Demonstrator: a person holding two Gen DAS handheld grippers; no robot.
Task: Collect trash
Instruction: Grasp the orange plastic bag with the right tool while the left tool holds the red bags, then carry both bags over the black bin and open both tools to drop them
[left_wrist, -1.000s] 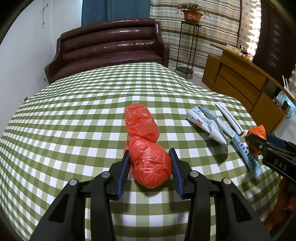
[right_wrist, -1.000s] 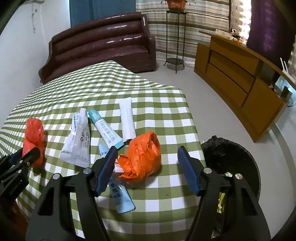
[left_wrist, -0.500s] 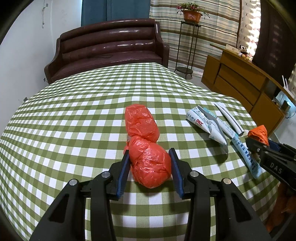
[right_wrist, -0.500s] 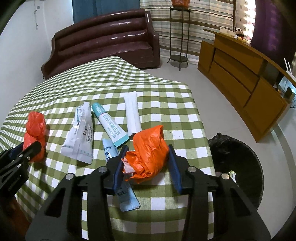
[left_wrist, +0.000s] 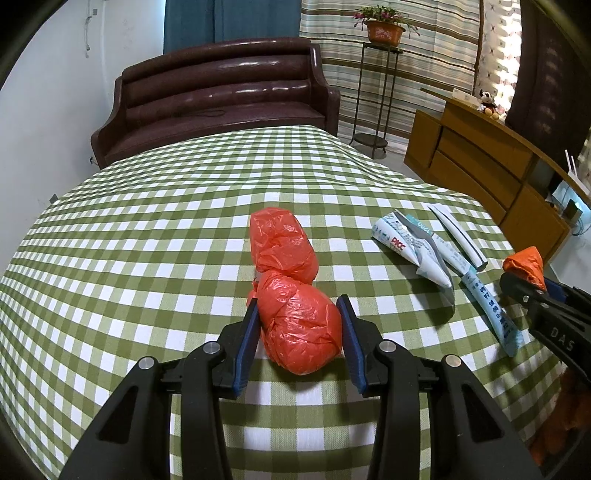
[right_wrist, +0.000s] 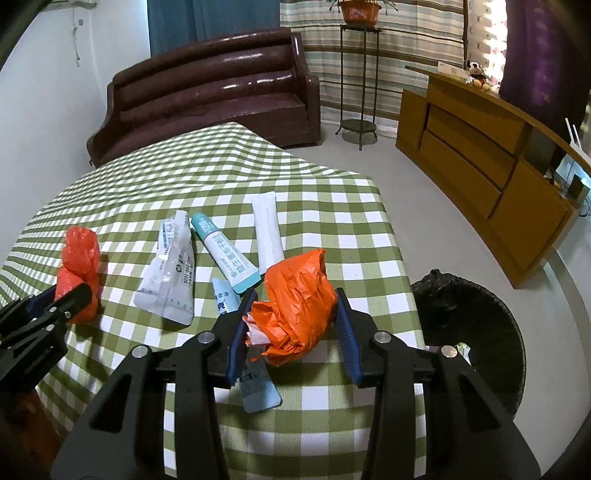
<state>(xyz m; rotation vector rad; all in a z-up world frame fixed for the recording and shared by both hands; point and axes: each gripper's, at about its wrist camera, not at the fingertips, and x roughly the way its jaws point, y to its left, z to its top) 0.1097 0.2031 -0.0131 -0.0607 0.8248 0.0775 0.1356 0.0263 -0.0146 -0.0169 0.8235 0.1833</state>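
Left wrist view: left gripper (left_wrist: 297, 332) clamped on the near lobe of a red plastic bag bundle (left_wrist: 295, 295) resting on the checked tablecloth (left_wrist: 147, 258), seemingly for lifting. Right wrist view: right gripper (right_wrist: 293, 325), just closed, pinching a crumpled orange bag (right_wrist: 299, 310) above a toothpaste tube (right_wrist: 225, 254), beside the black-lined bin (right_wrist: 480, 332), likely destination.

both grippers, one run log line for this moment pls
left gripper: shut on red bag | right gripper: jaws just closed, shut on orange bag | bin: beside table, right | wrappers: on table
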